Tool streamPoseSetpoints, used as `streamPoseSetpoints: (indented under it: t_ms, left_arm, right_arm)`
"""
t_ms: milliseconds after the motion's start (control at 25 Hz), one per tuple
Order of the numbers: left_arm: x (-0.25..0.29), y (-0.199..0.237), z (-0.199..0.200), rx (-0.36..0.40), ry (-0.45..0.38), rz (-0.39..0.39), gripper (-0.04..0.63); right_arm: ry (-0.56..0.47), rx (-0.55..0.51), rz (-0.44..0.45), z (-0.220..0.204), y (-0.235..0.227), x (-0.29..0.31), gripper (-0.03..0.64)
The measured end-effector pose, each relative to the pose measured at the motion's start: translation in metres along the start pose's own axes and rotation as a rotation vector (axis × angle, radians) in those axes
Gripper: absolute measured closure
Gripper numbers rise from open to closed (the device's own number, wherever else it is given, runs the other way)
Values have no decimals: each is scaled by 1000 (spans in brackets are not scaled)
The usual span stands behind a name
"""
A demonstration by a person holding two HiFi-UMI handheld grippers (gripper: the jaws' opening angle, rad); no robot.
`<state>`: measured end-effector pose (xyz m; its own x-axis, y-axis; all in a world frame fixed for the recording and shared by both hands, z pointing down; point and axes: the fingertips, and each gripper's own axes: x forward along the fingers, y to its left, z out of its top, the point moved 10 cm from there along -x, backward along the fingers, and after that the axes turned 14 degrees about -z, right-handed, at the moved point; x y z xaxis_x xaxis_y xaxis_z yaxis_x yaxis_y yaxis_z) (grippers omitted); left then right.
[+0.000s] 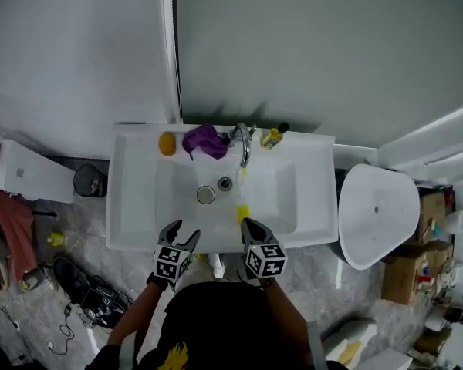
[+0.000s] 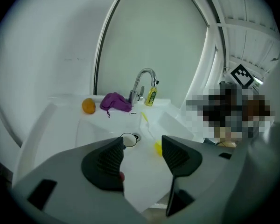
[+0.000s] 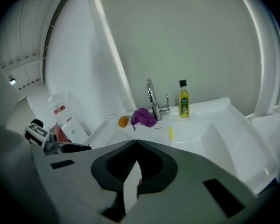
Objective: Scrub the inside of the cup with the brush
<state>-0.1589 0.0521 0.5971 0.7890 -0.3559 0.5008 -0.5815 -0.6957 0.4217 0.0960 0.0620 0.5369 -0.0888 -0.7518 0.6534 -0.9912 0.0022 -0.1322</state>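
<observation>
A small round cup (image 1: pixel 206 195) stands in the white sink (image 1: pixel 131 206) beside the drain; it also shows in the left gripper view (image 2: pixel 128 139). A yellow brush (image 1: pixel 243 210) lies in the basin under the faucet, head toward the front edge; it shows as a thin yellow stick (image 3: pixel 170 133) in the right gripper view. My left gripper (image 1: pixel 184 233) hovers over the sink's front edge, jaws apart with nothing between them (image 2: pixel 142 148). My right gripper (image 1: pixel 247 223) is just right of it, near the brush head, jaws shut on nothing (image 3: pixel 136 141).
On the sink's back ledge sit an orange ball (image 1: pixel 167 142), a purple cloth (image 1: pixel 204 141), the chrome faucet (image 1: pixel 244 141) and a yellow bottle (image 1: pixel 274 136). A toilet (image 1: pixel 378 214) stands to the right, a dark bin (image 1: pixel 90 180) and white box (image 1: pixel 27 172) to the left.
</observation>
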Motion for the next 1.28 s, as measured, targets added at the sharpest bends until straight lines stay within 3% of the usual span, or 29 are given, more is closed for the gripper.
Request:
streamPoseSetpoints:
  t_ms: [120,240,360,520,720,880,1080,1280]
  left_arm:
    - [-9,-5,-4,37,-38,10,379]
    - [-15,-9,-6,61,-109,58,569]
    - [-22,-14,1,24,-197,79,575]
    - [-30,-30,15,54,-250,117,577]
    - [-39,-64,13,95,-260,159,577]
    - [-50,-103,3,85,-277,238,577]
    - [-61,-164,-27,70,-254,285,577]
    - [-73,-205,-43,64,-258,253,577]
  right_arm:
    - [-15,-51,-12,-6,3,-21,589]
    - [-6,-39,-32,-19,-7,-28,589]
    - [-18,-10,-35,-22,-11,-30,589]
    - [-72,-91,4,-13,-6,-42,589]
    - [-129,-140,64,-11,-12,-72,589]
    - [-142,-180,109,-23,-33,-106,589]
    - [-144,-118,117,-55,-75,-145,589]
    - [-124,-63,119,-78,-86,-158,589]
